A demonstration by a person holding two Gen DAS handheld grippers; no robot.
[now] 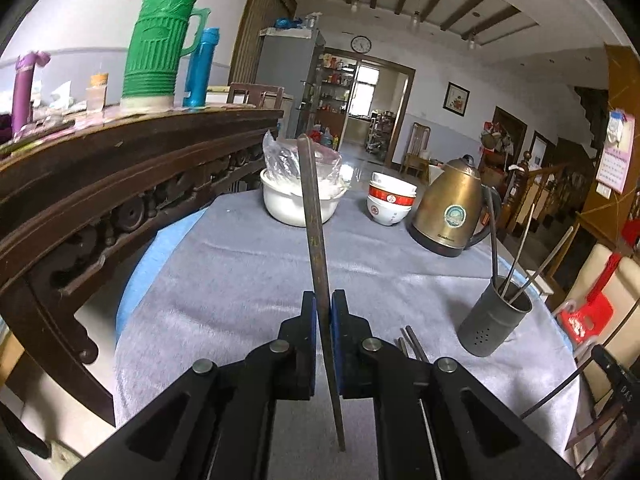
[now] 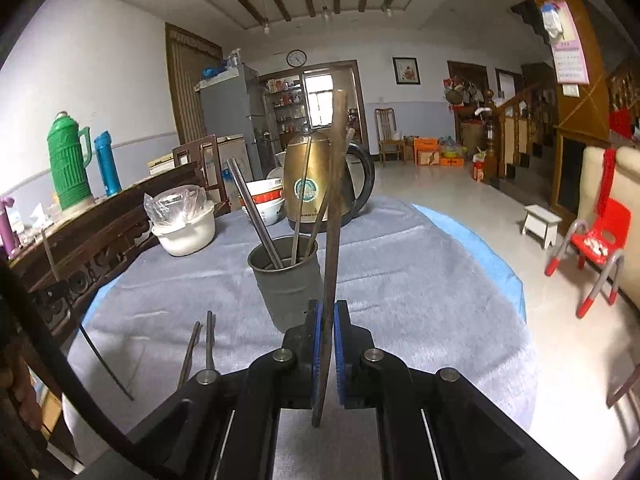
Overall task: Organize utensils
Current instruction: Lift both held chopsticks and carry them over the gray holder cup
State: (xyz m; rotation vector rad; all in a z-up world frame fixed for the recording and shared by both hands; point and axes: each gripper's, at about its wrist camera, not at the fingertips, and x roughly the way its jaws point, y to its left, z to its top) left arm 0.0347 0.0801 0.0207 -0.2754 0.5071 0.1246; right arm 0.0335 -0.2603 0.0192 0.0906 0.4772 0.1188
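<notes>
A brown chopstick (image 1: 316,240) is clamped between the closed fingers of the left gripper (image 1: 324,312), standing nearly upright with its tip well above the counter (image 1: 240,280) and its lower end hanging below the pads. A second brown chopstick (image 2: 334,216) is gripped the same way by the shut fingers of the right gripper (image 2: 326,320), just in front of the grey metal holder (image 2: 286,284), in which several metal chopsticks (image 2: 256,216) already lean. Two more metal chopsticks (image 2: 200,344) lie loose on the grey cloth to the left of the right gripper, apparently still to be collected. Farther back are seen a brass-coloured kettle (image 2: 316,176), stacked red-and-white bowls (image 1: 391,200) and a white bowl with a plastic bag (image 1: 298,196), beside a dark carved wooden sideboard (image 1: 120,184) bearing a green flask (image 1: 158,48). Trouble is judged most likely at the holder: each stick is held near its lower part, so the long free end could swing or slip in the pads if tilted quickly. The holder looks light and could be tipped if its rim or the leaning sticks were struck on the way in. With both hands converging on one narrow opening, the two sticks could also be knocked against each other.
</notes>
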